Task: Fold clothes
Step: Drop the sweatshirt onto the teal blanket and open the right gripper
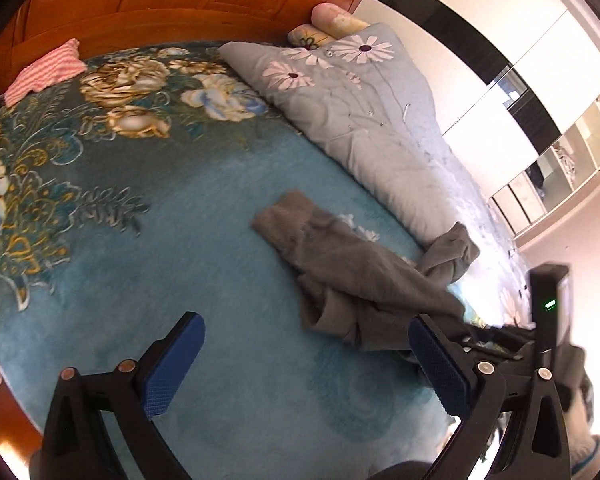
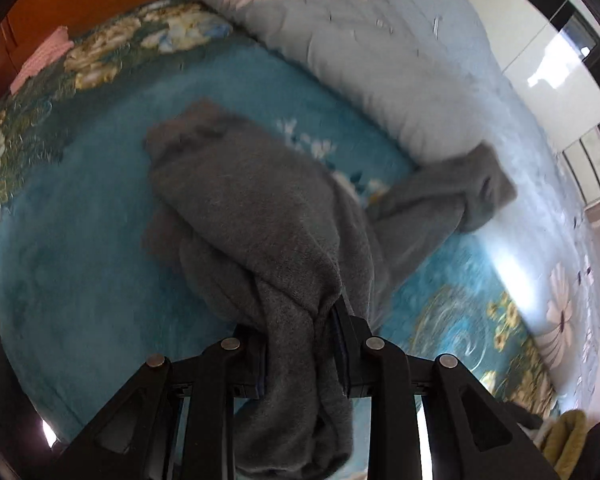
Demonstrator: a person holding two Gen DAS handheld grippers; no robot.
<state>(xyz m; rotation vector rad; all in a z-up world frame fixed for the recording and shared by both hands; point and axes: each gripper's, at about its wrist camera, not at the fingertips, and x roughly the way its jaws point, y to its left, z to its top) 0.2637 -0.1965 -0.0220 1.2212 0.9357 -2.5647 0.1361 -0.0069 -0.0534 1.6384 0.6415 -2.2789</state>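
Both wrist views look down on the bed, sharing the grey garment.

Left black two-finger gripper with blue ribbed pads: jaws spread wide, holding nothing. Right black two-finger gripper: jaws clamped on grey fleece garment.

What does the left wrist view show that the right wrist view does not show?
Only the left wrist view shows the open left gripper and the pillows by the headboard. Only the right wrist view shows the right gripper shut on the grey garment. Both show that garment, the blue floral bedspread, the pale quilt and the pink striped cloth.
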